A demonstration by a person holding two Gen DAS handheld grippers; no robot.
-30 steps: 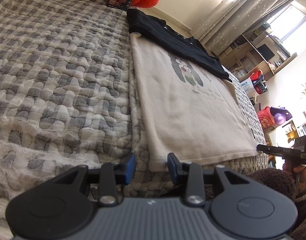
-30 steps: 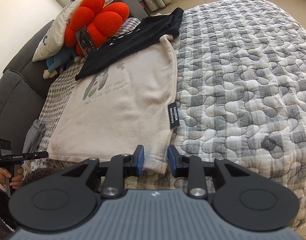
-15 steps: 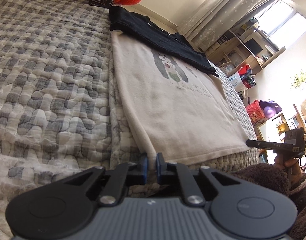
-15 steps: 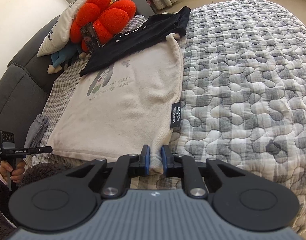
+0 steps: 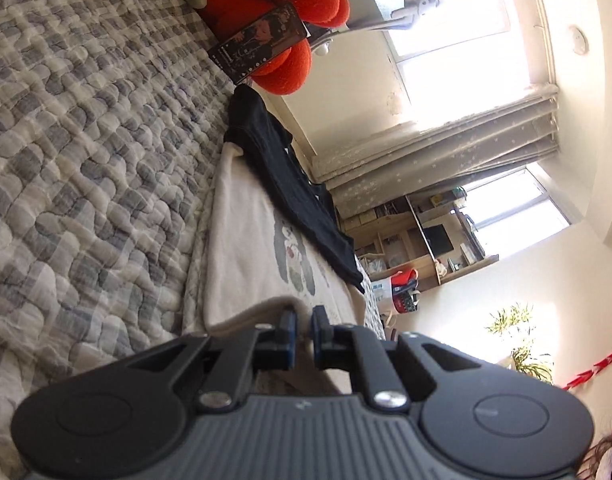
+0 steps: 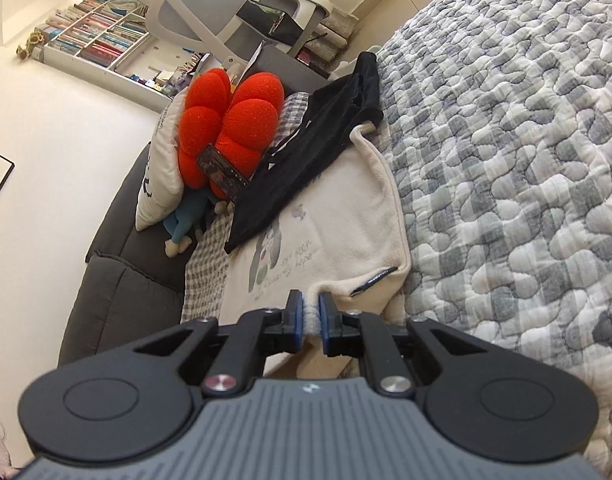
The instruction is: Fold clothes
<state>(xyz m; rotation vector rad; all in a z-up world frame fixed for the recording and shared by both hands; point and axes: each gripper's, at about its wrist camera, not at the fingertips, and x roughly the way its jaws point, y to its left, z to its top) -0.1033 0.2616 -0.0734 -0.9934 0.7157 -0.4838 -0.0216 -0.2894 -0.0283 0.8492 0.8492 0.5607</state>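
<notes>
A cream fleece garment with a printed figure lies on the quilted bed cover. My left gripper is shut on its near hem and holds that corner lifted, curling forward. My right gripper is shut on the other near corner of the cream garment, also raised and folded over, with a dark label showing beside it. A black garment lies across the cream one's far end; it also shows in the left wrist view.
A red flower cushion with a dark card leans at the head of the bed, beside a white pillow and a blue soft toy. A grey sofa arm stands at the left. An office chair is behind.
Both grippers closed on the cream garment's near corners, then lifted them off the bed and carried them forward, tilting upward; the near hem now curls over.
</notes>
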